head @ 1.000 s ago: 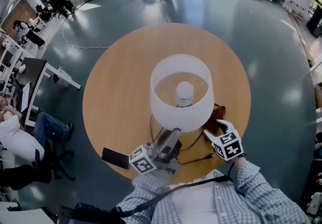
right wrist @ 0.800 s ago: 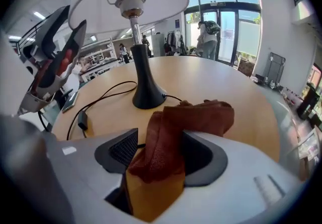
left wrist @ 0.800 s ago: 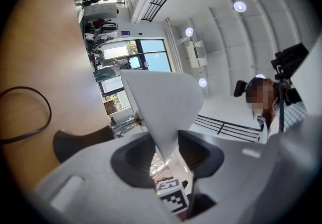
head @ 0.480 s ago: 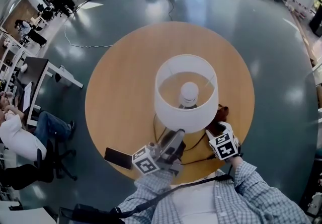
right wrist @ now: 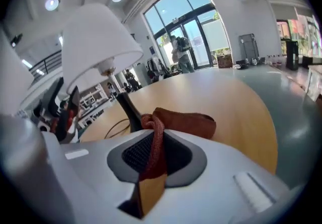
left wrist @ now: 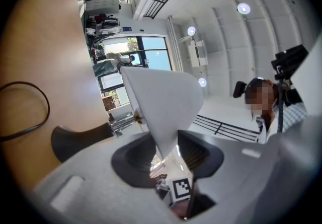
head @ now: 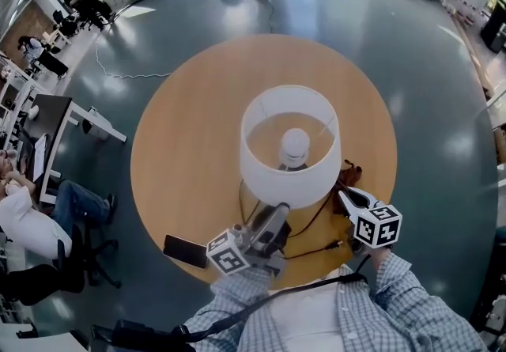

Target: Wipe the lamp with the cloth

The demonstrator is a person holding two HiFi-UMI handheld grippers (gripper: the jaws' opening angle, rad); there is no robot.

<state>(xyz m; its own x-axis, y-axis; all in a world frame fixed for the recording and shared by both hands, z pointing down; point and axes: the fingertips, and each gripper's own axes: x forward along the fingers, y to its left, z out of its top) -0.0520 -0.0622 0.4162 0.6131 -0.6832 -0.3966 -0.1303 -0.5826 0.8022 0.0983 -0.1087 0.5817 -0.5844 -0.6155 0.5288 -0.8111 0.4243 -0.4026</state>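
A lamp (head: 289,183) with a white shade stands upright near the middle of the round wooden bench (head: 190,145). From above, its bulb (head: 294,141) shows inside the open top.

The left claw (head: 275,214) comes in from the lower middle of the head view and meets the shade's near, lower edge. In the left gripper view that white edge runs down between the two dark pads, and the claw is closed on it at a narrow gap.

The right claw (head: 346,197) is at the lower right of the shade. Its jaws have just been closing. In the right gripper view a twisted fold of the rust-brown cloth (head: 349,177) is pinched between the pads. The rest of the cloth lies bunched on the bench just beyond the claw, beside the lamp's dark foot. In the head view the cloth sits just past the right claw's tips, close to the shade's lower right side.

A black cable (head: 310,224) winds over the bench below the shade, between the two claws. A black phone (head: 185,251) lies flat at the bench's lower left edge, just left of the left claw's marker cube. The person's checked sleeves fill the bottom of the head view. A grey-green floor surrounds the bench.
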